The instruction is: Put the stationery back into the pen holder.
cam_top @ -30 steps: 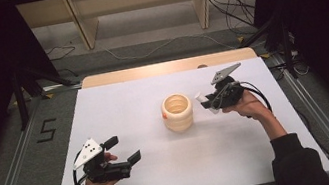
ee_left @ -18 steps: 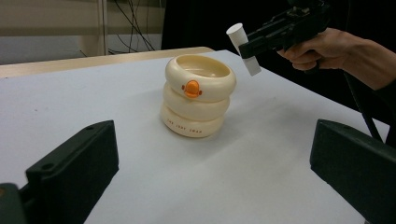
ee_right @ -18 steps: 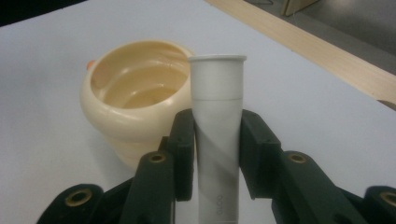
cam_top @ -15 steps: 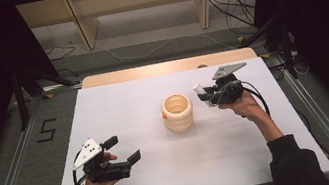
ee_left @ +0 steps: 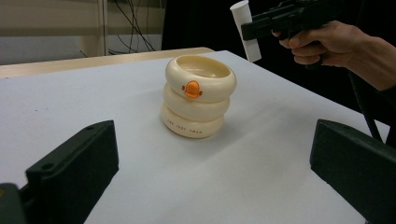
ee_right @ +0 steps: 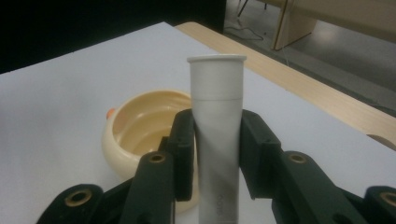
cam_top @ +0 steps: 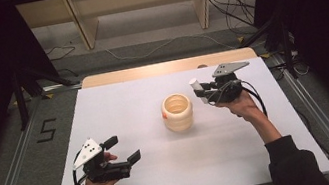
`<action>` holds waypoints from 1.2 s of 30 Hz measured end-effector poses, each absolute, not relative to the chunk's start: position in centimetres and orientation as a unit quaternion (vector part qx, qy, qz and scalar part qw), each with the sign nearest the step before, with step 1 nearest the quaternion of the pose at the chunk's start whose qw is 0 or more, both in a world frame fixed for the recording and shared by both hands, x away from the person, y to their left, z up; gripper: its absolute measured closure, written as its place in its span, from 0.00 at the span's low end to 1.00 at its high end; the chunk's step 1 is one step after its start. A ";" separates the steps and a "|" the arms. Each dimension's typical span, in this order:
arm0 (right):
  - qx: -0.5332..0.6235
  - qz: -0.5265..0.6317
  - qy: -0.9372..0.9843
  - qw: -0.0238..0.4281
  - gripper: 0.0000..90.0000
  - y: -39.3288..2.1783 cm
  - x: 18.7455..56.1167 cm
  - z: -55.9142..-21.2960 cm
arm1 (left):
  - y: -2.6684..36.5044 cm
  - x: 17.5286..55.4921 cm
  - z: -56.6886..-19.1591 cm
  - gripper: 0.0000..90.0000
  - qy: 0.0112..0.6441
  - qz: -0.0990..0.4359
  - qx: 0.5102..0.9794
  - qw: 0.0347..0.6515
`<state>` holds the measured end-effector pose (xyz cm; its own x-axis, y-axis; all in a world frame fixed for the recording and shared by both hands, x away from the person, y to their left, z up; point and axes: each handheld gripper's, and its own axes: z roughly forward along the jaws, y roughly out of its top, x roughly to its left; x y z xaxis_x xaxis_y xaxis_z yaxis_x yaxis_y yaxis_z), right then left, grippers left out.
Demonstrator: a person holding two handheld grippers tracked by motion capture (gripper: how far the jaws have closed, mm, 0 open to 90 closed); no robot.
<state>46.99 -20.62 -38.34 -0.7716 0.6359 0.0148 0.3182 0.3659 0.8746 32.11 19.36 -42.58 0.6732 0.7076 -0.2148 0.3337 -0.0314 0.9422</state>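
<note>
A cream holder (cam_top: 177,112) shaped like three stacked rings, with a small orange duck bill, stands upright at the middle of the white table (cam_top: 243,150). My right gripper (cam_top: 202,94) hovers just to its right, above the table, shut on a white tube (cam_top: 196,87). In the right gripper view the tube (ee_right: 217,135) stands upright between the pads, and the holder's open mouth (ee_right: 140,126) lies below and to the left. My left gripper (cam_top: 122,150) rests open near the front left. In its view the holder (ee_left: 198,95) is ahead, with the tube (ee_left: 246,30) above it to the right.
A wooden strip (cam_top: 148,71) runs along the table's far edge. Beyond it are shelf legs (cam_top: 83,25) and cables on the floor. A "5" mark (cam_top: 47,130) lies on the floor at the left. Metal rails flank the table.
My right gripper has risen slightly with the tube and its wrist has turned level. The left gripper and the holder have stayed in place.
</note>
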 end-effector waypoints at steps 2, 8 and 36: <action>0.293 0.484 0.807 0.167 0.76 -20.5 46.9 -38.2 | 19.4 32.1 -42.6 0.00 0.371 0.159 0.700 0.589; 0.290 0.497 0.802 0.160 0.76 -19.8 46.5 -37.7 | 19.4 32.2 -42.6 0.00 0.373 0.158 0.700 0.589; 0.287 0.535 0.783 0.137 0.76 -16.3 45.1 -37.5 | 19.3 32.3 -42.6 0.00 0.373 0.161 0.701 0.586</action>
<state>45.08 -16.27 -37.54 -0.7982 0.5953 0.0923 0.3023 0.2633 0.9161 32.26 19.33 -42.60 0.6700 0.7116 -0.2113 0.3341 -0.0349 0.9419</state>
